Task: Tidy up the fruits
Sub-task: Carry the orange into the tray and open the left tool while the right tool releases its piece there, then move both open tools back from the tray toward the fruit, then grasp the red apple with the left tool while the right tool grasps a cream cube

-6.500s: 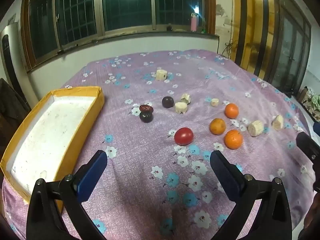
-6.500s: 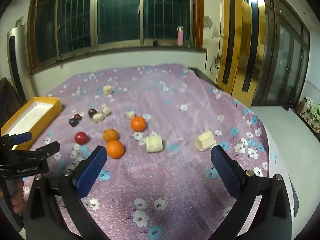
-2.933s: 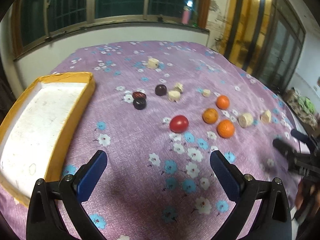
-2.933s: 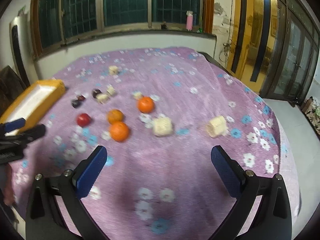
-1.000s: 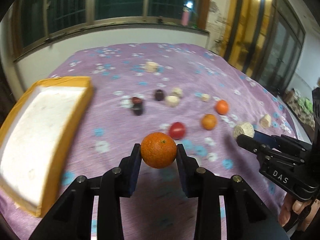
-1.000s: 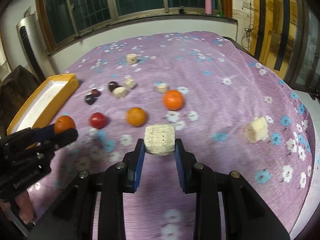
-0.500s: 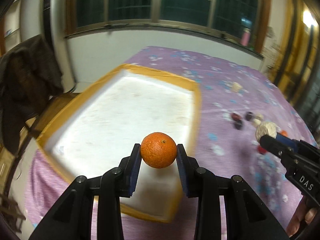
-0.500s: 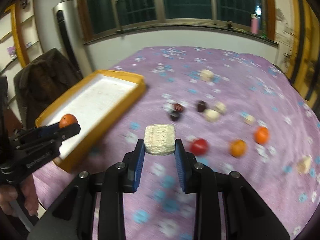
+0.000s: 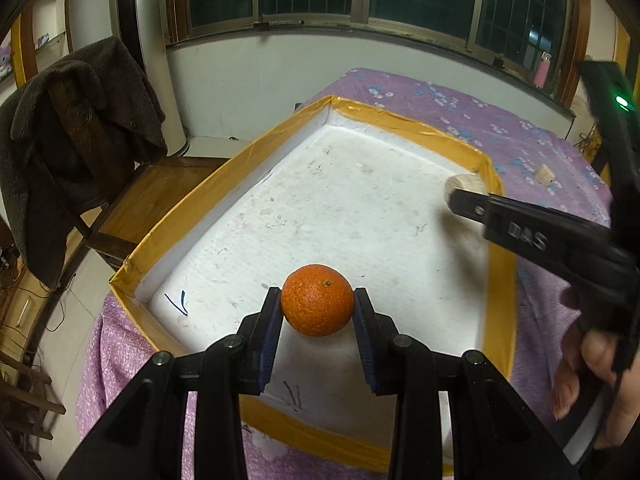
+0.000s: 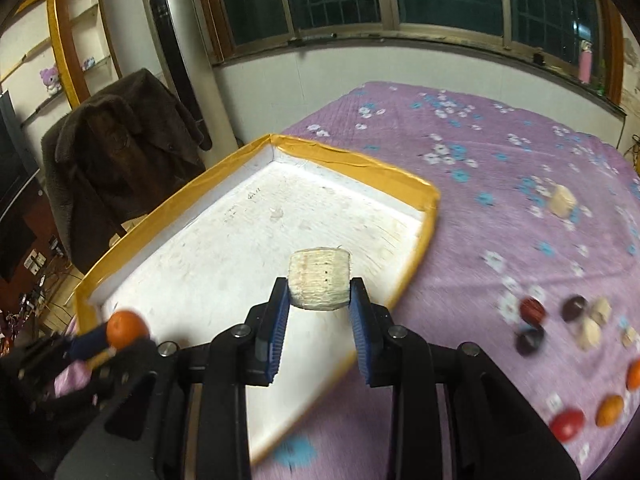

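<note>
A dark brown coat is hanging over a wooden chair just beside my bed's near-left corner. A tall silver air conditioner is standing against the wall behind it, and a pink bottle is sitting on the windowsill.

- Left gripper: black plastic linkage, 2 blue ribbed pads, silver screws at the pivots.
- Right gripper: same black build; white "DAS" lettering is seen on 1 finger, a green LED on the body.
- Right hand: bare skin.
</note>
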The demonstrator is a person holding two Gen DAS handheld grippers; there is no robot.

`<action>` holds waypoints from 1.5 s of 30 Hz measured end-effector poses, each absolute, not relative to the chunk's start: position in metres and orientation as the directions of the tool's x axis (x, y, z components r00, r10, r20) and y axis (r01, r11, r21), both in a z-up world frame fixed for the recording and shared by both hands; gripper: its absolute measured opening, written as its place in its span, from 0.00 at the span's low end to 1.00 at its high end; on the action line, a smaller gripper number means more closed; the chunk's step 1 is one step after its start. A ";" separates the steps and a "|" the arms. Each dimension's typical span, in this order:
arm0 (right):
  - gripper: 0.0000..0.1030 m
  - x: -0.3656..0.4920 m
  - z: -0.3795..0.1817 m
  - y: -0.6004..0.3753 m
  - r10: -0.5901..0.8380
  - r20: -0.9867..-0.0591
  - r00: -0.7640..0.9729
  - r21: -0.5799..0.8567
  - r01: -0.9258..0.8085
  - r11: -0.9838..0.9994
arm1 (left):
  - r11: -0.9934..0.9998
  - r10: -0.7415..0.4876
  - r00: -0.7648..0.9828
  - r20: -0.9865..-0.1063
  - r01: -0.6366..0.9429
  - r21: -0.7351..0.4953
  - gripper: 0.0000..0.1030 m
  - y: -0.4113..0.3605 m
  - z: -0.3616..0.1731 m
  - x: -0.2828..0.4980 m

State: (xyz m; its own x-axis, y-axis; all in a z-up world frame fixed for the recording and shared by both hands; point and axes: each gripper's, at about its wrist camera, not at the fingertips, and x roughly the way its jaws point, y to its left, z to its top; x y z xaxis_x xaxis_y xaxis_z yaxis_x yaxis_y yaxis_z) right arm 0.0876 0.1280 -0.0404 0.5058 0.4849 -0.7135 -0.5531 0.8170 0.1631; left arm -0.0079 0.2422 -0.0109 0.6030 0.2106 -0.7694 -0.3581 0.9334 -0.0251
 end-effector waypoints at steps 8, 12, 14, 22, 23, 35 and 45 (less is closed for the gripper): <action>0.31 0.109 -0.065 0.150 0.439 -0.778 0.450 0.157 -0.537 0.829 | 0.932 0.233 0.552 -0.801 -0.363 0.020 0.35 0.245 -0.023 -0.003; 0.32 0.108 -0.066 0.155 0.418 -0.796 0.437 0.137 -0.544 0.828 | 0.928 0.221 0.548 -0.806 -0.374 0.000 0.53 0.250 -0.021 -0.007; 0.44 0.105 -0.061 0.152 0.417 -0.791 0.447 0.133 -0.540 0.831 | 0.921 0.245 0.555 -0.795 -0.390 0.011 0.66 0.250 -0.014 -0.012; 0.71 0.059 -0.006 0.069 0.446 -0.676 0.587 0.136 -0.495 0.858 | 0.900 0.194 0.668 -0.719 -0.413 -0.141 0.78 0.234 0.020 -0.043; 0.75 0.051 -0.002 0.051 0.444 -0.659 0.607 0.142 -0.480 0.866 | 0.906 0.179 0.674 -0.717 -0.397 -0.146 0.78 0.226 0.021 -0.043; 0.78 -0.006 -0.015 -0.196 0.121 -0.639 0.759 0.059 -0.108 0.992 | 0.994 -0.091 0.688 -0.720 0.025 -0.102 0.78 0.067 0.010 -0.019; 0.78 0.016 -0.049 -0.303 -0.046 -0.719 0.694 -0.003 0.063 0.998 | 0.983 -0.173 0.659 -0.732 0.160 -0.088 0.78 -0.002 -0.001 0.011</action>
State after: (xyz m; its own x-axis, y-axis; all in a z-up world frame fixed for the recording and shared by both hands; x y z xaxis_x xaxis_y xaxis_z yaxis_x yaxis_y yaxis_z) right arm 0.0160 -0.3032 -0.0494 0.6937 -0.0462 -0.7188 0.0633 0.9980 -0.0031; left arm 0.0109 -0.0018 -0.0009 0.6585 -0.1728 -0.7324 0.1599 0.9832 -0.0882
